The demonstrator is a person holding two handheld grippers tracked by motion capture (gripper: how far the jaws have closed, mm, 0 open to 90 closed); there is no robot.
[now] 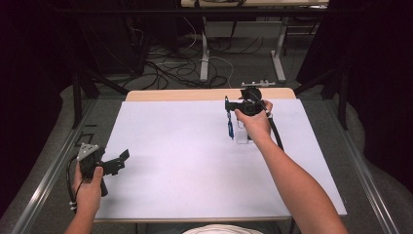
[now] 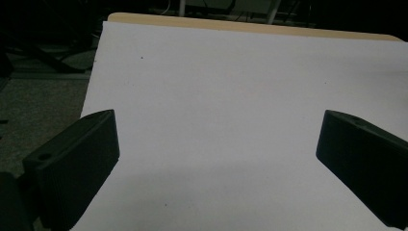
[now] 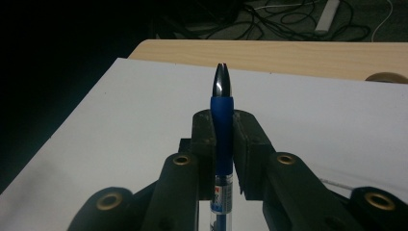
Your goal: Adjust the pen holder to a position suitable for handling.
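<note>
A: What is nearest to the person?

B: The left gripper [image 1: 122,158], at the near left corner of the white sheet [image 1: 185,161]. The left hand [image 1: 89,187] holds it just off the sheet's left edge. Its jaws are spread wide, with nothing between them; in the left gripper view, bare sheet lies between the two black jaws.

A: And farther away?

B: The right gripper [image 1: 229,109] is over the far right part of the sheet, in the right hand [image 1: 255,122]. Its jaws are pressed together on a blue pen [image 3: 222,120], which they pinch at its blue grip part.

A: How does the pen stand?

B: In the high view the pen [image 1: 230,126] hangs down from the jaws above the sheet. A small clear container [image 1: 241,135] stands just beside it, on the sheet. Beyond the sheet's far edge, a strip of wooden table [image 1: 195,94] shows.
</note>
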